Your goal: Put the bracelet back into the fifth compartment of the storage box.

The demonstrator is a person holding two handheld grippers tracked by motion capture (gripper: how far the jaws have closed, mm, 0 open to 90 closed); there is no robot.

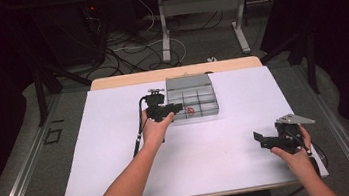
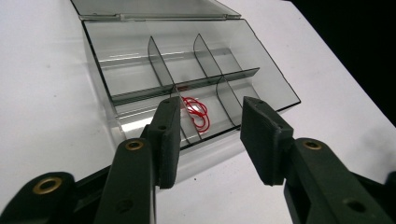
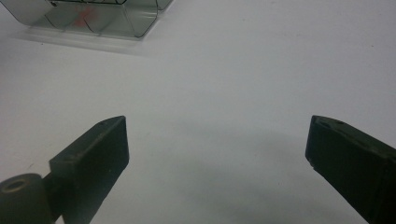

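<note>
The left gripper [image 2: 210, 135], jaws parted, hovers at the near-left edge of the clear compartment box [image 2: 261, 60], pointing at red rubber bands [image 2: 197, 112]; the right gripper [image 3: 217, 154] gapes wide, empty, over the counter's [image 1: 118, 150] near right.

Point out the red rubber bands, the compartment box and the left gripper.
red rubber bands [image 2: 197, 112], left gripper view, middle of the red loops.
compartment box [image 2: 279, 84], left gripper view, its clear right wall.
left gripper [image 2: 210, 135], left gripper view, midway between its open fingertips.

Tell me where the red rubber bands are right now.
In the left gripper view, the red rubber bands lie in the middle front compartment of the clear organizer box, just beyond the open left gripper.
</note>
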